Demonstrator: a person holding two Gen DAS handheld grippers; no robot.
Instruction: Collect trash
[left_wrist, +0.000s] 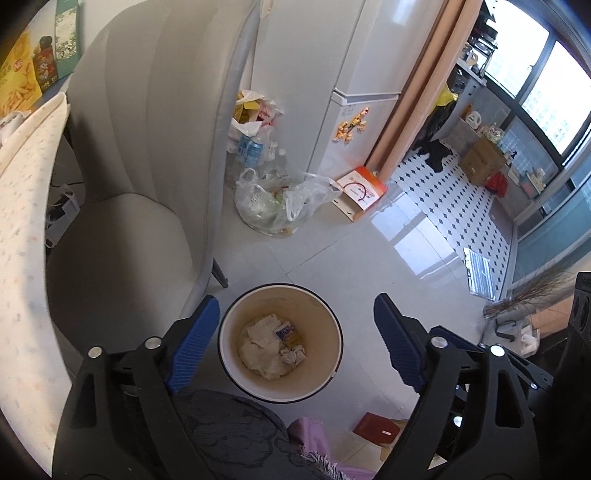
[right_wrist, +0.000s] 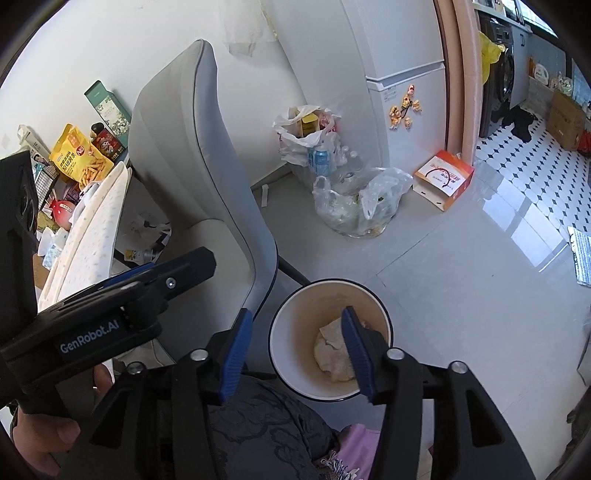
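A round cream bin (left_wrist: 325, 343) with a dark rim stands on the floor beside a grey chair. Crumpled tissues and wrappers (left_wrist: 271, 345) lie at its bottom. My left gripper (left_wrist: 295, 325) hangs above the bin, open wide, with nothing between its blue pads. In the right wrist view the same bin (right_wrist: 295, 332) sits below my right gripper (right_wrist: 297, 332), which is open and empty over the rim. Crumpled paper (right_wrist: 332, 354) shows inside, partly hidden by the right finger. The left gripper's body (right_wrist: 110, 306) crosses that view at the left, held by a hand.
A grey chair (left_wrist: 140, 206) stands left of the bin. Clear plastic bags of trash (left_wrist: 280, 203) and bottles lie by the white fridge (left_wrist: 332, 92), next to an orange and white box (left_wrist: 360, 192). A red box (left_wrist: 376, 430) lies near my feet. A table with snack packets (right_wrist: 79, 158) is at left.
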